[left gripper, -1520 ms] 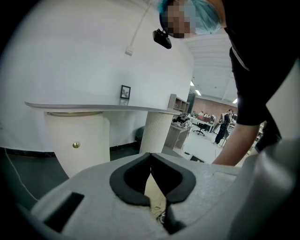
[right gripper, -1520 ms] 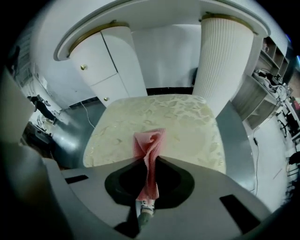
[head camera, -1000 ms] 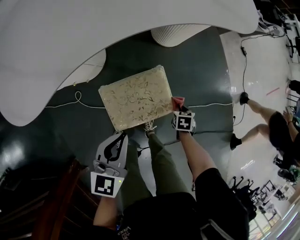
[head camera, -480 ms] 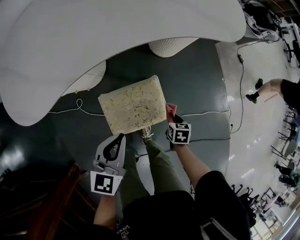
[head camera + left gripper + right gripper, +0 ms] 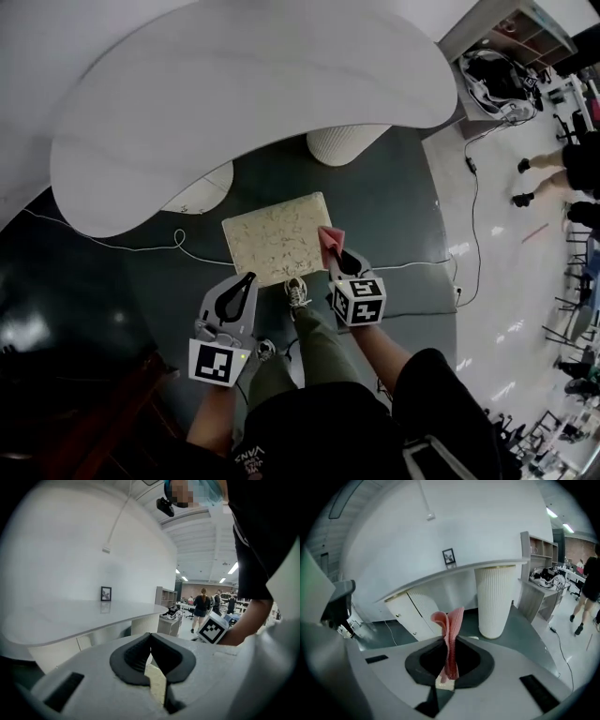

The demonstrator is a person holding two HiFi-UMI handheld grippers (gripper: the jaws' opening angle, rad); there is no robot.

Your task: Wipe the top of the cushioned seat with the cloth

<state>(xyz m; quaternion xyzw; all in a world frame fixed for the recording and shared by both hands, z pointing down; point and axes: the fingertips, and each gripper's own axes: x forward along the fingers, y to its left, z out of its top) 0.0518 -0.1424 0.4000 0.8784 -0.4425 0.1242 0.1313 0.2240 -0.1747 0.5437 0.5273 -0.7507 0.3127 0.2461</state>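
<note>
Nearby, white table [image 5: 244,103] beyond cushioned seat [image 5: 277,239]

The only lettering is white print on the person's black shirt [image 5: 251,457], at the bottom edge of the head view. It is partly cut off and seems to read "VNA". Nothing else is legible.

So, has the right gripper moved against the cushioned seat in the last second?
No, hardly: the right gripper keeps the cloth beside the seat's right edge, near its closest corner.
</note>
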